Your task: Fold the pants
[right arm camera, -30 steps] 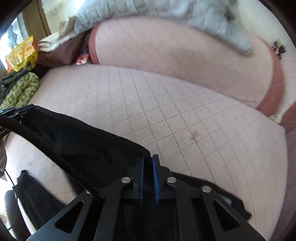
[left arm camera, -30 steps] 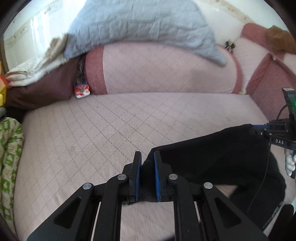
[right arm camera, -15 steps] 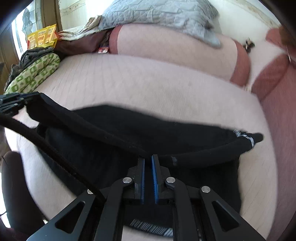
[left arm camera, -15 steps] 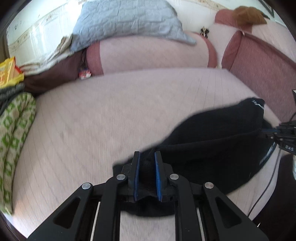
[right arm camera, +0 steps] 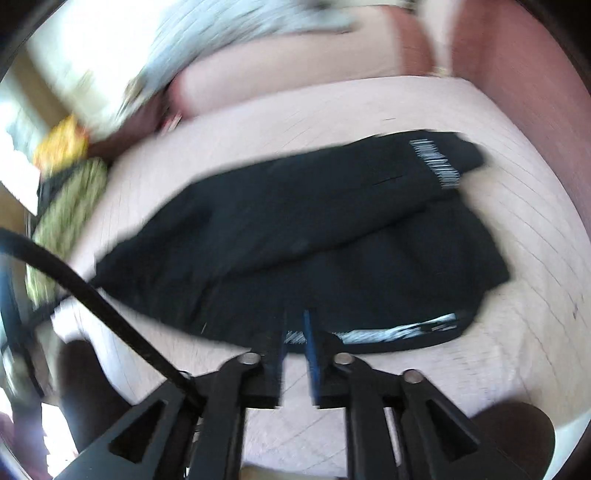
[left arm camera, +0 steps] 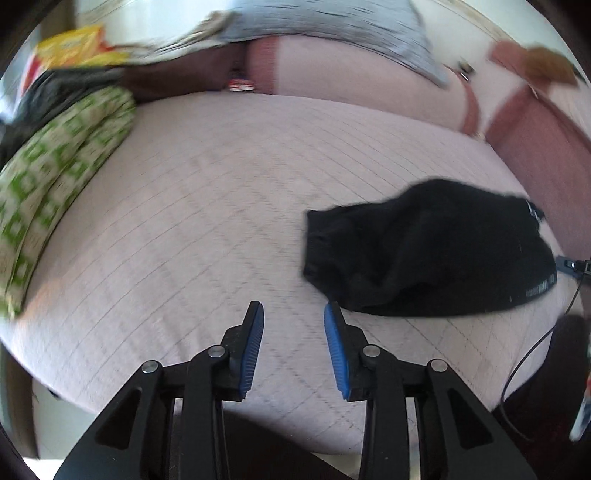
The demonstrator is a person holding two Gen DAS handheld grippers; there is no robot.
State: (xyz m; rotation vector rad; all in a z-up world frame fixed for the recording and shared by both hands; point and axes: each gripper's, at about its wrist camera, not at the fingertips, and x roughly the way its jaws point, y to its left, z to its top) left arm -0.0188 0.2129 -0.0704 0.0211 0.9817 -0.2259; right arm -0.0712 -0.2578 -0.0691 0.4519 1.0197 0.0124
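Far left: green-and-white patterned bedding [left arm camera: 55, 177] bunched along the edge of the pink quilted sofa seat [left arm camera: 221, 206], yellow packaging [left arm camera: 74, 51] behind it, both blurred. Grey quilted blanket [left arm camera: 332, 22] draped over the backrest. Left gripper [left arm camera: 293, 314] hangs above bare seat, blue-padded jaws spread wide, nothing between them, nothing touching the pads. Black pants [left arm camera: 424, 251] lie in a folded heap on the right half of the seat, just ahead and to the right of that gripper, clear of its fingers; a white printed strip shows along the near-right hem. Right wrist view is heavily motion-blurred: same pants [right arm camera: 314, 236] spread across the seat, upper layer folded over the lower one, white lettering at the far right corner and along the near hem. Right gripper [right arm camera: 295, 332] sits at that near hem, jaws parted by a narrow gap with seat fabric visible between them lower down; tips overlap the hem in the frame, but the blur means I can't tell whether they pinch cloth or just sit over it. Black cable [right arm camera: 92, 288] runs diagonally across the left side of that view.
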